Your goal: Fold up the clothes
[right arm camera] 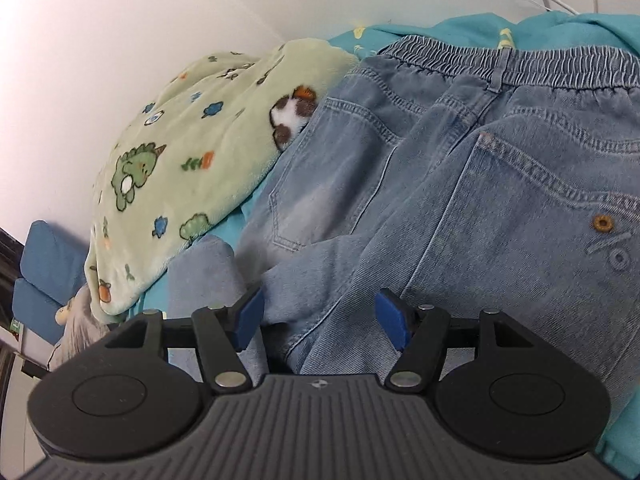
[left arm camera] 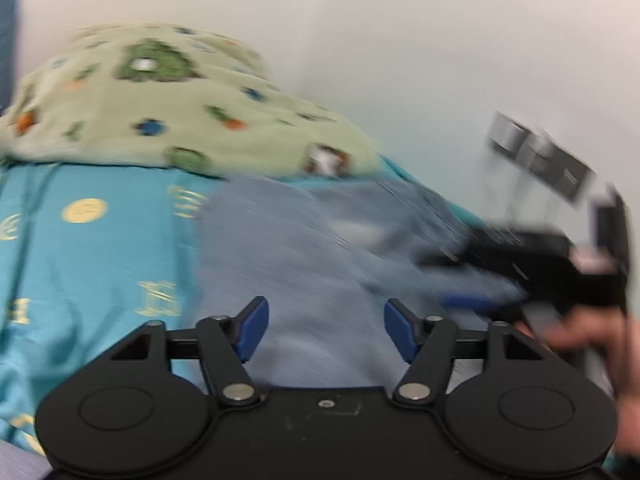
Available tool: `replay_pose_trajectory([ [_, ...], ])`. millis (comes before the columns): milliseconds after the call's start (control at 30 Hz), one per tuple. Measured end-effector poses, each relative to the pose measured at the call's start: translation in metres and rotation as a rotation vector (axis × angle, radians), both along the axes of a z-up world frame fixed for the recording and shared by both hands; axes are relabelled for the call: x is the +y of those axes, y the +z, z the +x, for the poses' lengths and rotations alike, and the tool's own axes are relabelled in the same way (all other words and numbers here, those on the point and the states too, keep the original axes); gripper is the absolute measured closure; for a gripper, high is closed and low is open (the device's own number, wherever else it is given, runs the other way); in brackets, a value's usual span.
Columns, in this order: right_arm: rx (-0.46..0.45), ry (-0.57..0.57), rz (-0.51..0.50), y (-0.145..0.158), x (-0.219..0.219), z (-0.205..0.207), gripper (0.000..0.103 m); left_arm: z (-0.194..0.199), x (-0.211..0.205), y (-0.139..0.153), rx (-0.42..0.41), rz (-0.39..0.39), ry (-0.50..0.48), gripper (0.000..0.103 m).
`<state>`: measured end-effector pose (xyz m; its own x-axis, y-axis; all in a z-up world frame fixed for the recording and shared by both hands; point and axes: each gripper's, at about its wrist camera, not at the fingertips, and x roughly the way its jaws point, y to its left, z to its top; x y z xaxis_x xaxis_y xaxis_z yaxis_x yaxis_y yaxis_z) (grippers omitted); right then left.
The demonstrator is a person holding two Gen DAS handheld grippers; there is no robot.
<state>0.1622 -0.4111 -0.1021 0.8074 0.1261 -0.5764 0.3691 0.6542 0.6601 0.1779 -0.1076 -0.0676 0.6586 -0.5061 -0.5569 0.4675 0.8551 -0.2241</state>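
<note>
Light blue denim jeans (right arm camera: 480, 168) lie back side up on the bed, elastic waistband (right arm camera: 520, 60) at the far end. One leg is folded over toward me. My right gripper (right arm camera: 320, 318) is open just above the folded leg fabric, with nothing between its blue pads (right arm camera: 250, 316). In the blurred left wrist view the same jeans (left arm camera: 304, 248) spread ahead of my open left gripper (left arm camera: 326, 330), which holds nothing. The right gripper (left arm camera: 480, 280) appears there as a dark blurred shape over the denim at the right, held by a hand (left arm camera: 592, 340).
A turquoise patterned bedsheet (left arm camera: 88, 248) covers the bed. A pale green dinosaur-print blanket (right arm camera: 180, 160) is heaped at the left of the jeans. A white wall (left arm camera: 400, 60) stands behind, with grey sockets (left arm camera: 540, 152) on it. A blue cushion (right arm camera: 44, 264) sits far left.
</note>
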Motion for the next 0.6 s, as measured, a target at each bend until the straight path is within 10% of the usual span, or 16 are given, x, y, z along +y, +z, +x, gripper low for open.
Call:
replay_pose_trajectory([
  [167,-0.031,0.083,-0.026,0.002,0.012,0.007,0.037,0.064,0.019,-0.031,0.15,-0.019,0.164,0.045],
  [267,-0.044,0.118,-0.052,0.005,0.019,0.011,0.037,0.079,0.014,-0.044,0.199,-0.041,0.149,0.069],
  [600,-0.057,-0.015,-0.074,0.012,0.004,0.004,0.037,0.045,-0.055,-0.007,-0.008,0.041,-0.016,0.096],
])
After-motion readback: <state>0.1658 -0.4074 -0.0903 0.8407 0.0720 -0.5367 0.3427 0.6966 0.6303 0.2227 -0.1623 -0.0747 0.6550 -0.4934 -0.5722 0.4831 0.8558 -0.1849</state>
